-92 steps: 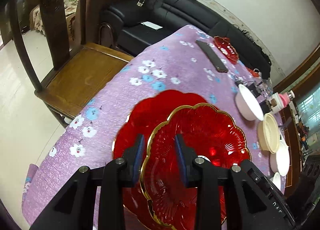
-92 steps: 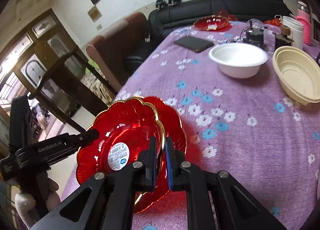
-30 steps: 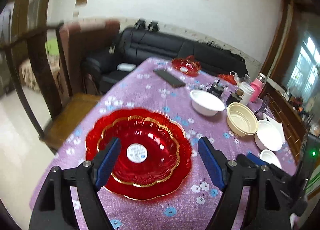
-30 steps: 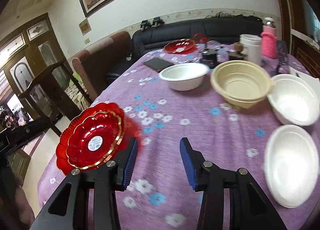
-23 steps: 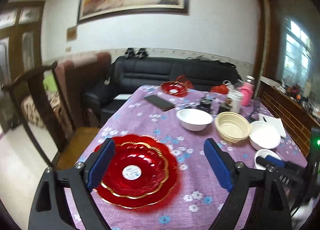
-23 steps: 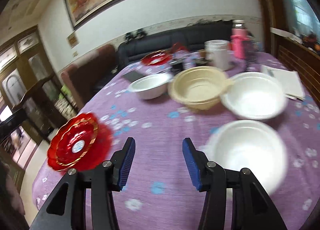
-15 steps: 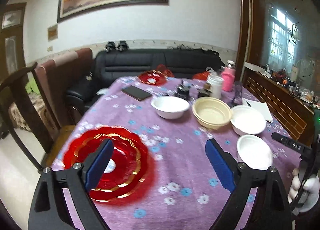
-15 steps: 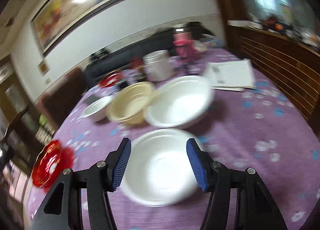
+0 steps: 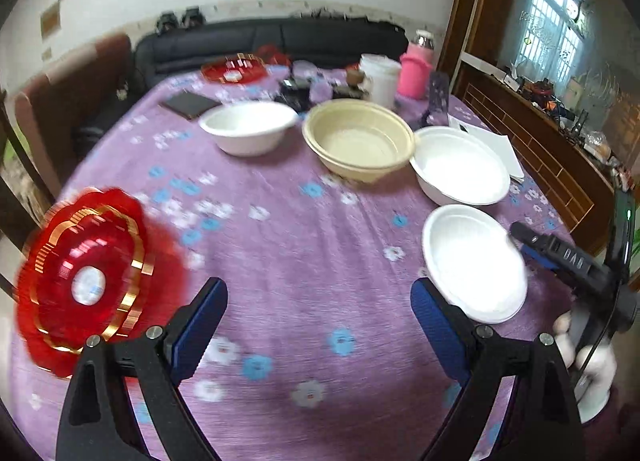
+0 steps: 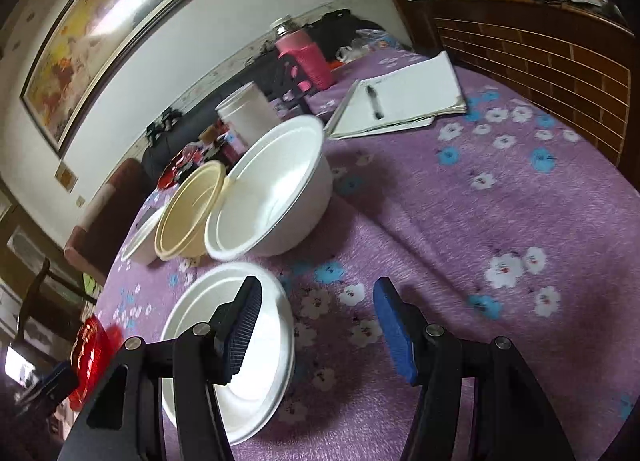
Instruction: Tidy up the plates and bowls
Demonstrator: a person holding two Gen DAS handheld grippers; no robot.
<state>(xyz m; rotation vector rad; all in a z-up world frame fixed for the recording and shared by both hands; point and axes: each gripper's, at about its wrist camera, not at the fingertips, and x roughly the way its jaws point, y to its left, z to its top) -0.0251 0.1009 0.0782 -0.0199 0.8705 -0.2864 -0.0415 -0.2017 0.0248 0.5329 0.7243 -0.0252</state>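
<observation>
Two stacked red plates point(image 9: 88, 277) lie at the table's left edge; they also show in the right wrist view point(image 10: 90, 357). A small white bowl point(image 9: 472, 261) sits front right, with a larger white bowl point(image 9: 460, 165), a cream bowl point(image 9: 358, 143) and another white bowl point(image 9: 250, 129) in a row behind it. My left gripper point(image 9: 318, 325) is open and empty above the middle of the table. My right gripper point(image 10: 318, 331) is open and empty, its left finger over the small white bowl point(image 10: 228, 349), near the larger white bowl point(image 10: 272, 197) and the cream bowl point(image 10: 188, 209).
A third red plate point(image 9: 234, 69), a black tablet point(image 9: 190, 104), a white cup point(image 9: 378, 79) and a pink flask point(image 9: 416, 71) stand at the far end. A notebook with a pen point(image 10: 404, 101) lies at the right. A wooden cabinet point(image 10: 532, 49) borders the table.
Both grippers let go of the smaller red plate, now stacked on the larger one, and opened. Both views have swung right toward the bowls; my right gripper has come down close to the small white bowl.
</observation>
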